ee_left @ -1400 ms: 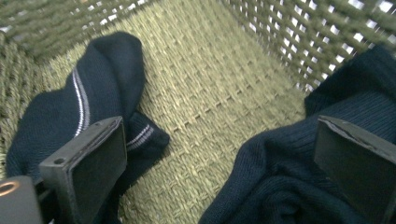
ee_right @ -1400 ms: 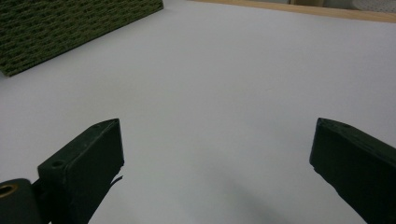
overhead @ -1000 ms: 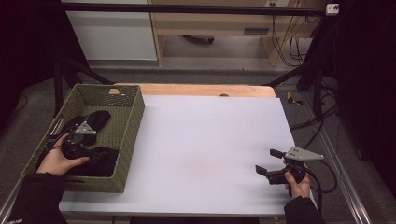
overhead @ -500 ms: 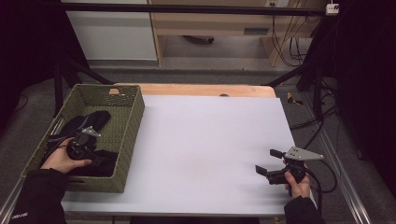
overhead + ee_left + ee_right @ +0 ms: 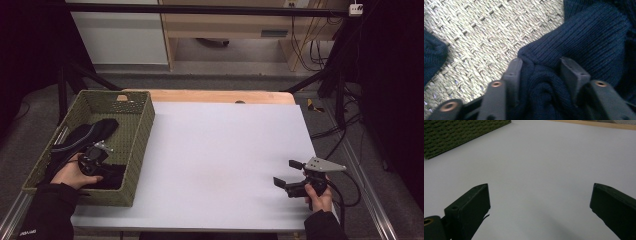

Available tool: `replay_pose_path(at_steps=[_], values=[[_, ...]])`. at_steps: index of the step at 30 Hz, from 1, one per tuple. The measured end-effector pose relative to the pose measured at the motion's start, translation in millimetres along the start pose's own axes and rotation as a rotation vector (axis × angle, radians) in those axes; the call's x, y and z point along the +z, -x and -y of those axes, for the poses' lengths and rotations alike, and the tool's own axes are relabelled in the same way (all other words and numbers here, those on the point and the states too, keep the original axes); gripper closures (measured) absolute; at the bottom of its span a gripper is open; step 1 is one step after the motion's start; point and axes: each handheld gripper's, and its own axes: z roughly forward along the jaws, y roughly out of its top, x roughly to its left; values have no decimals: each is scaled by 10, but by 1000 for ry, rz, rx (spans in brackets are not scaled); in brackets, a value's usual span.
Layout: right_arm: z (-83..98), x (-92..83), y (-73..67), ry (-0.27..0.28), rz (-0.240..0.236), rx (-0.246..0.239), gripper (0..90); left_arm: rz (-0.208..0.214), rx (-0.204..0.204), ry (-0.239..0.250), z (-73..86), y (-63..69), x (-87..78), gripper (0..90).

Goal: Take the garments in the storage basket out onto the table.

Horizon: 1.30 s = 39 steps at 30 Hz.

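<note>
A woven green basket (image 5: 142,125) stands at the table's left with dark navy knit clothing (image 5: 92,131) inside. My left gripper (image 5: 95,162) reaches down into it, held by a hand in a dark sleeve. In the left gripper view its jaws have just been closing, and my left gripper (image 5: 540,63) now pinches a bunched fold of the knit cloth (image 5: 586,32) over the basket's woven floor (image 5: 486,30). My right gripper (image 5: 285,172) rests near the front right of the white table (image 5: 225,145). In its own view my right gripper (image 5: 540,188) stands open with nothing between the jaws.
The basket's side wall (image 5: 454,135) shows far off in the right gripper view, across the white tabletop (image 5: 544,152). A wooden strip (image 5: 215,96) runs along the table's far edge. Cables and black stands (image 5: 340,100) lie beyond the table's right side.
The left gripper has sunk slightly toward the near part of the basket and its jaws have closed on the dark cloth. The right gripper has stayed where it was.
</note>
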Motion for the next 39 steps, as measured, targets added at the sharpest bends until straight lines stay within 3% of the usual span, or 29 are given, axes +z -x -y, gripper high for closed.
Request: replay_pose_path(at_steps=[6,12,17,23,26,28,29,30,32,34,35,39], values=[[-1,0,1,-2,-1,1,35,-9,28,13,-1,16,-17,686],[-2,-2,1,3,-1,0,35,-7,40,49,-3,6,-53,717],[-2,-2,2,3,1,1,37,-20,44,105,5,-9,-108,730],[-2,-3,3,5,1,0,38,-77,6,247,13,-62,-251,778],[-1,-1,1,3,1,0,38,-90,10,264,4,-68,-279,792],[-2,-3,1,4,0,1,38,-112,7,262,-16,-70,-296,797],[-2,-3,2,5,2,-2,38,-144,2,262,-43,-63,-326,799],[-2,-3,2,5,2,-2,38,-144,2,262,-43,-63,-326,802],[-2,-4,3,5,2,0,38,-198,-3,277,-74,-69,-377,805],[-3,-6,1,5,3,-2,38,-255,-40,299,-84,-133,-451,808],[-3,-6,1,5,3,-2,38,-255,-40,299,-84,-133,-451,809],[-5,-13,3,5,5,1,38,-328,-133,345,-14,-284,-573,811]])
